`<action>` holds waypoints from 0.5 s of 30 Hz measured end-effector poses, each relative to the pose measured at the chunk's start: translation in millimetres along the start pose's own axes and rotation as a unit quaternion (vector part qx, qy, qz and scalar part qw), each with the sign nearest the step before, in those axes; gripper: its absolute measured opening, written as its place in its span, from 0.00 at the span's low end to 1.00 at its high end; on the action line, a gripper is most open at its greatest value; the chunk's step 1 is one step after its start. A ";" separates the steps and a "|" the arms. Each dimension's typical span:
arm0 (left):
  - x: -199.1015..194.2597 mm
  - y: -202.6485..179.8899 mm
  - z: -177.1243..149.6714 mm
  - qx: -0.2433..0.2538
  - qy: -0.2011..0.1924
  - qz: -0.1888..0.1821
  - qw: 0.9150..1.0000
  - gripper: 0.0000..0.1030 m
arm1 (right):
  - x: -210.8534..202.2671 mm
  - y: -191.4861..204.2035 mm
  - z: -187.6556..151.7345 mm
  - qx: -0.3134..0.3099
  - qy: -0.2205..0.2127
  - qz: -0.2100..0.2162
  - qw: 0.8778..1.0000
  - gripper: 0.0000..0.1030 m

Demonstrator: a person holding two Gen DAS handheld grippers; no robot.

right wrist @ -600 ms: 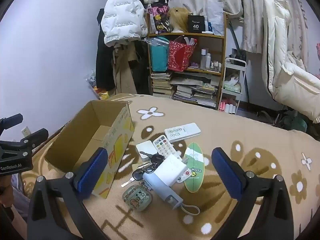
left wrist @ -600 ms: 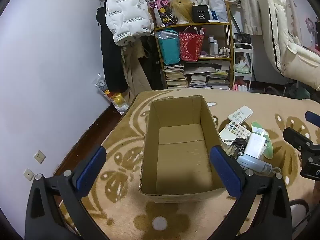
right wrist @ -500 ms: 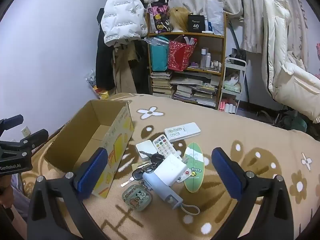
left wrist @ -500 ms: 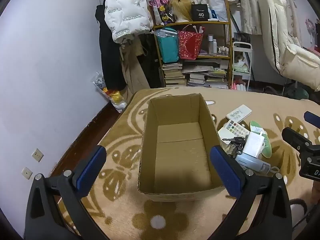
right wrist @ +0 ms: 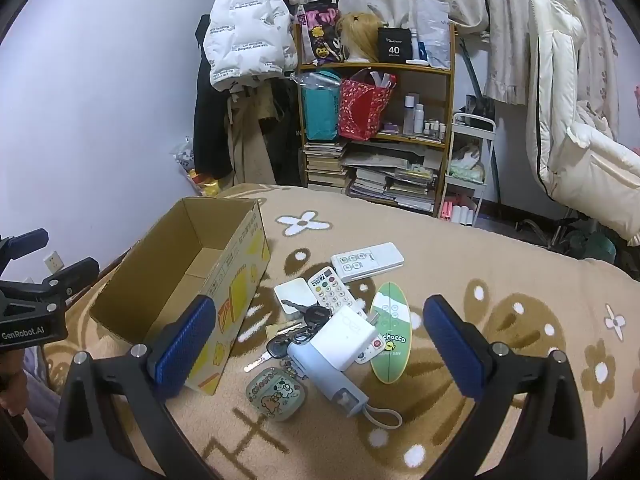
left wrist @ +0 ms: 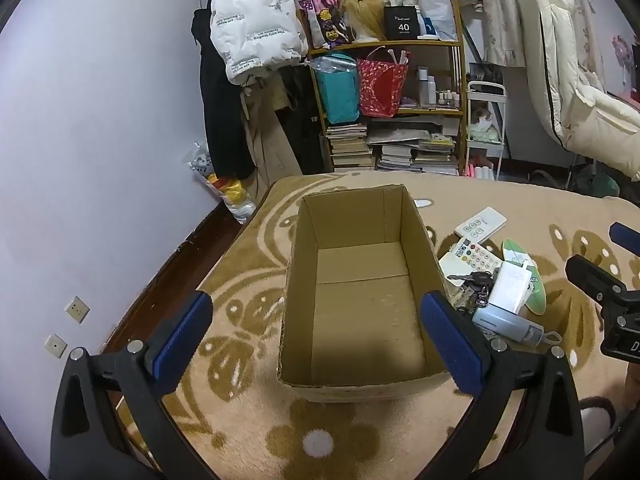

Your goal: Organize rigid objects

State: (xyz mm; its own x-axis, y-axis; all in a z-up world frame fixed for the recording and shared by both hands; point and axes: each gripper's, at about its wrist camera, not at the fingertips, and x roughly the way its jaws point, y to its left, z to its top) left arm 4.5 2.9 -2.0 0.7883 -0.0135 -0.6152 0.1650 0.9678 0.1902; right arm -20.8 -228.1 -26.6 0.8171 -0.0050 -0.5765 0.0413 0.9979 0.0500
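Note:
An empty cardboard box (left wrist: 360, 312) (right wrist: 168, 292) stands open-topped on the flowered blanket. Right of it lies a pile: two white remotes (right wrist: 367, 261) (right wrist: 331, 293), a white charger block (right wrist: 347, 337), a pale blue device with a cord loop (right wrist: 332, 380), keys (right wrist: 308, 316), a green oval card (right wrist: 391, 332), a small cartoon case (right wrist: 276, 387). My left gripper (left wrist: 316, 336) hangs open above the box's near end. My right gripper (right wrist: 316, 344) is open over the pile, holding nothing. Each gripper shows at the edge of the other's view.
The tan blanket (right wrist: 480, 280) covers a bed; its left edge drops to a dark floor by the wall (left wrist: 100, 160). A cluttered bookshelf (right wrist: 376, 136), hanging coats (right wrist: 244, 40) and a white padded chair (right wrist: 580, 140) stand beyond the far edge.
The left wrist view has pulled back and risen slightly, so the box sits a little lower and smaller. The right gripper has barely moved. Both stay open.

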 end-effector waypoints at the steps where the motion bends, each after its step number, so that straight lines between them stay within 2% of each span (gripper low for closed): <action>1: 0.1 0.2 -0.2 0.000 0.000 0.001 1.000 1.00 | 0.2 0.0 0.1 0.000 0.001 0.000 1.000 1.00; 15: -0.8 -4.9 -3.3 0.012 -0.001 0.003 1.000 1.00 | 0.4 0.5 -1.3 0.000 0.003 0.003 1.000 1.00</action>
State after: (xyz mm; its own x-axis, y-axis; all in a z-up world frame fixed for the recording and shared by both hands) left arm 1.1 -1.0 -5.1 0.7905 -0.0073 -0.6124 0.1737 0.9616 0.2127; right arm -21.2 -227.5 -27.8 0.8144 0.0009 -0.5803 0.0371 0.9979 0.0536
